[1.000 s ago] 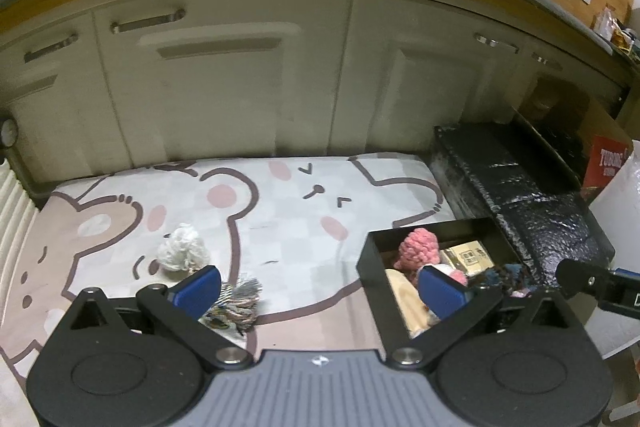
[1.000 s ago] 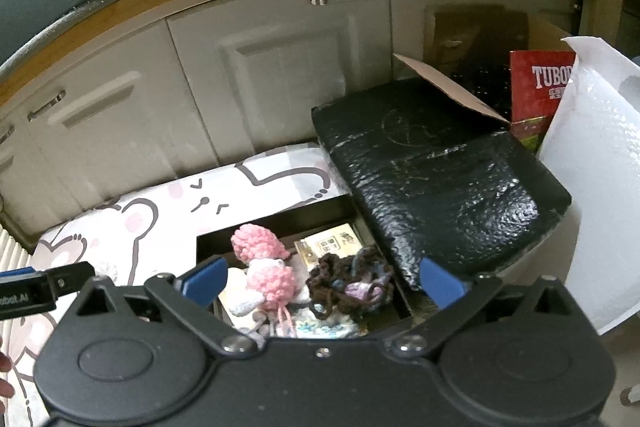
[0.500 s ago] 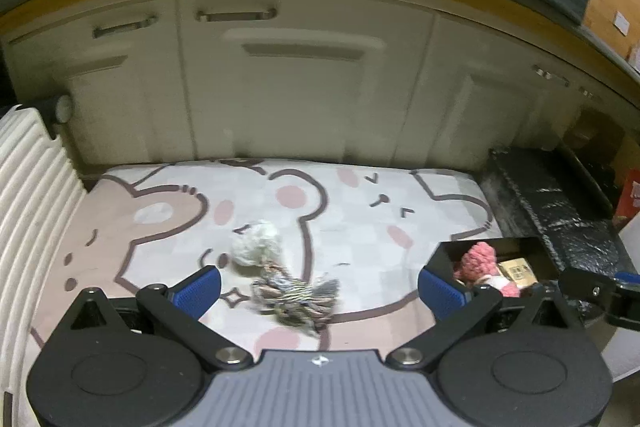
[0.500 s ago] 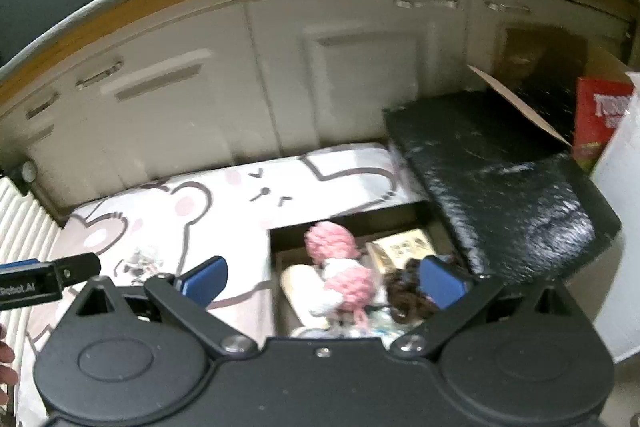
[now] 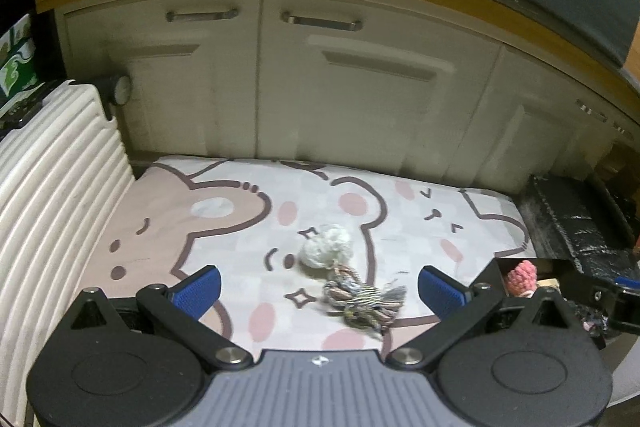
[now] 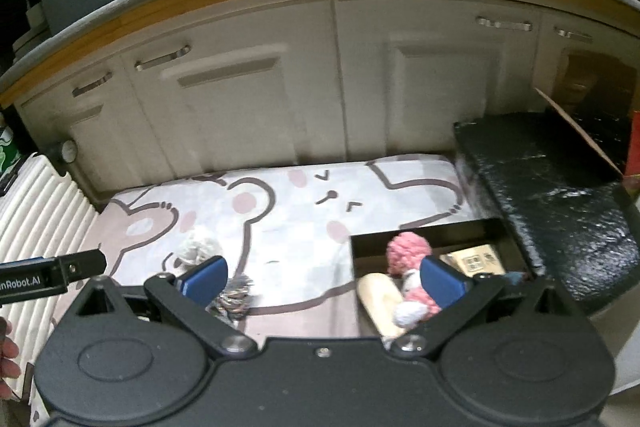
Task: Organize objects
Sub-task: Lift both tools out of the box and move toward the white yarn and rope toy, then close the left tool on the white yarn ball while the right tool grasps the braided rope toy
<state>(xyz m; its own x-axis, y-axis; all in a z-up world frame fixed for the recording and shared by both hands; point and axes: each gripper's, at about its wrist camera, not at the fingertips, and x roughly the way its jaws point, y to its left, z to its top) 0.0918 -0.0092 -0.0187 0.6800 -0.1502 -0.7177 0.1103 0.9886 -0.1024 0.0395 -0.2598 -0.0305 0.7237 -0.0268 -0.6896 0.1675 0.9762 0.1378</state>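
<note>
Frayed striped rope toy [image 5: 362, 301], white knot at 11 o'clock. Black box [image 6: 432, 233] holds pink pompoms [image 6: 408, 251]. Both grippers [image 5: 320, 287] [image 6: 322, 277] spread, empty.

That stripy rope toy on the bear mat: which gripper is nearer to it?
Left. The left gripper is open with the rope toy between its fingers; the right gripper, also open, points further right, toward the black box.

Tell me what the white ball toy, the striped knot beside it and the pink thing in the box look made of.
White ball toy: probably wound cotton cord, matte and fuzzy. Striped knot: braided multicolour rope with frayed ends. Pink thing: seemingly crocheted yarn, bumpy surface.
</note>
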